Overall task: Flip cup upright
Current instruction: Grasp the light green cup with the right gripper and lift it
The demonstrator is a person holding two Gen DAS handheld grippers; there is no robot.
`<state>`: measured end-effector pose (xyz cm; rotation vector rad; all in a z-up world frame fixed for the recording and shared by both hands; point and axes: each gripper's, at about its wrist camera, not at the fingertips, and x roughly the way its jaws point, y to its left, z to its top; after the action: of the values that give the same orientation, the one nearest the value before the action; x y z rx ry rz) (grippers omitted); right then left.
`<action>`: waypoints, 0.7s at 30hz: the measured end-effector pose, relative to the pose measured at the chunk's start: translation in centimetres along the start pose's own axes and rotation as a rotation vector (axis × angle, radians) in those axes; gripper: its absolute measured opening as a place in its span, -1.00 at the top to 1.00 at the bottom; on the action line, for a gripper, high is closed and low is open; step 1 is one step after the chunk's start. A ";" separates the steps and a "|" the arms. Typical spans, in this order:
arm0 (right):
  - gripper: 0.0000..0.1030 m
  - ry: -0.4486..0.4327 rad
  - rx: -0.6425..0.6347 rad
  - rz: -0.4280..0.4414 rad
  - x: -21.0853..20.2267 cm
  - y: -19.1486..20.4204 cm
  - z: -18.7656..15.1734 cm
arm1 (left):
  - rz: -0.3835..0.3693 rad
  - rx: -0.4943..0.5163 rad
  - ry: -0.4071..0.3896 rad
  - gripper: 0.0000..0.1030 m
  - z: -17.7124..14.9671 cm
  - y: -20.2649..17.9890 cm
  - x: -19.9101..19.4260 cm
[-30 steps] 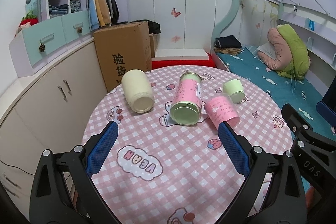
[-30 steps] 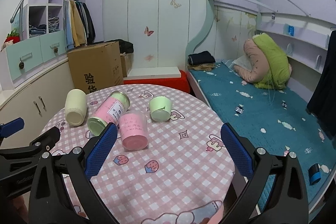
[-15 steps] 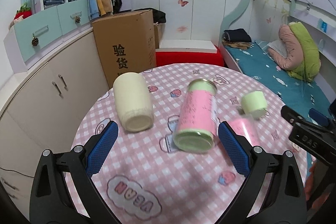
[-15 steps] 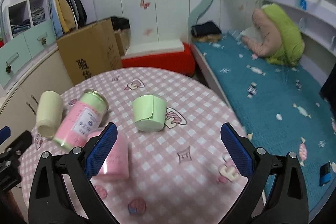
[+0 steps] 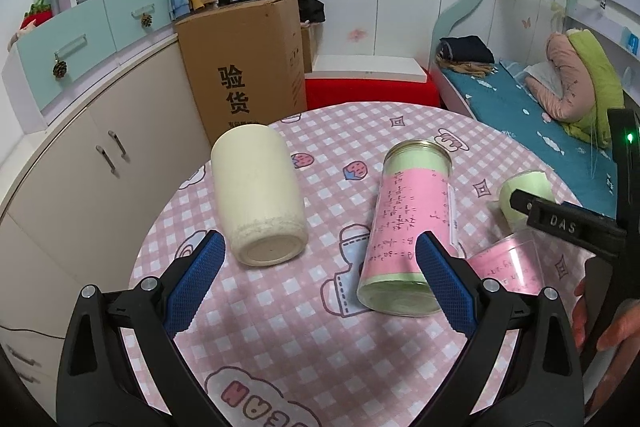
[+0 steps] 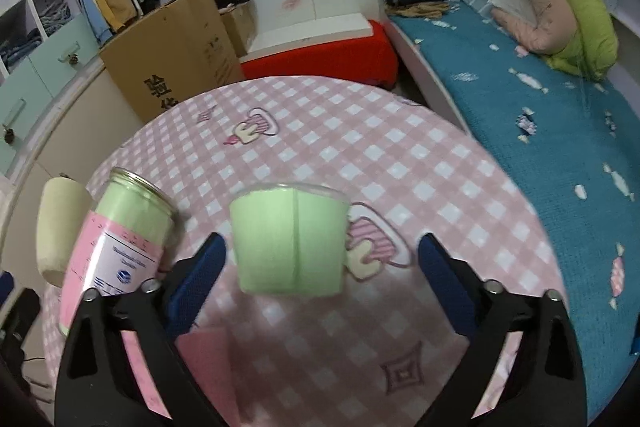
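Several cups lie on their sides on a round table with a pink checked cloth (image 5: 280, 327). A cream cup (image 5: 258, 199) lies at the left, its base toward my open left gripper (image 5: 320, 267). A tall pink and green jar (image 5: 408, 223) lies beside the right finger. A small green cup (image 6: 290, 239) lies on its side just ahead of my open right gripper (image 6: 320, 267), between its fingers' line. It also shows in the left wrist view (image 5: 524, 197), partly hidden by the right gripper's body. A pink cup (image 5: 506, 267) lies next to the jar.
A cardboard box (image 5: 248, 63) stands behind the table. Cream cabinets (image 5: 80, 163) curve along the left. A bed with teal bedding (image 6: 540, 115) lies close to the right. A red step (image 5: 368, 93) sits behind the table.
Both grippers have moved forward and down toward the table. The right gripper has closed in on the small green cup. The left gripper has neared the cream cup and the jar.
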<state>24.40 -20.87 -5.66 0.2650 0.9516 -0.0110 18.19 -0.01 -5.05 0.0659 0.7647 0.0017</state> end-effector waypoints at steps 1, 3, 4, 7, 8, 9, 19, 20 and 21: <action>-0.51 0.010 0.008 0.009 0.3 0.0 0.1 | 0.000 0.001 0.002 -0.87 0.0 0.1 0.1; -0.13 0.035 0.025 0.041 0.8 0.0 0.4 | -0.001 0.001 0.008 -0.87 0.0 0.2 0.3; -0.10 0.044 0.042 0.052 0.9 -0.1 0.5 | -0.001 0.000 0.011 -0.87 -0.1 0.2 0.2; -0.09 0.021 0.062 0.032 0.0 -0.4 0.8 | -0.008 -0.002 0.008 -0.87 -0.2 0.3 -0.1; -0.09 0.014 0.065 0.029 -0.5 -0.5 0.8 | -0.011 -0.001 0.005 -0.87 -0.2 0.2 -0.3; -0.09 0.003 0.073 0.032 -1.3 -0.7 0.7 | -0.014 0.000 -0.001 -0.87 -0.2 0.2 -0.5; -0.09 -0.075 0.053 0.172 -12.3 3.1 -3.5 | -0.050 0.035 -0.031 -0.87 -2.4 1.6 -5.0; -0.09 -0.076 0.042 0.181 -13.0 3.8 -4.0 | -0.047 0.037 -0.029 -0.87 -2.8 2.0 -5.4; -0.09 -0.078 0.027 0.181 -13.9 4.7 -4.8 | -0.044 0.037 -0.026 -0.87 -3.4 2.5 -5.8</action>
<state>13.03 -16.72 3.88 0.3725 0.8474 0.1314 11.70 2.51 -3.31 0.0840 0.7405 -0.0556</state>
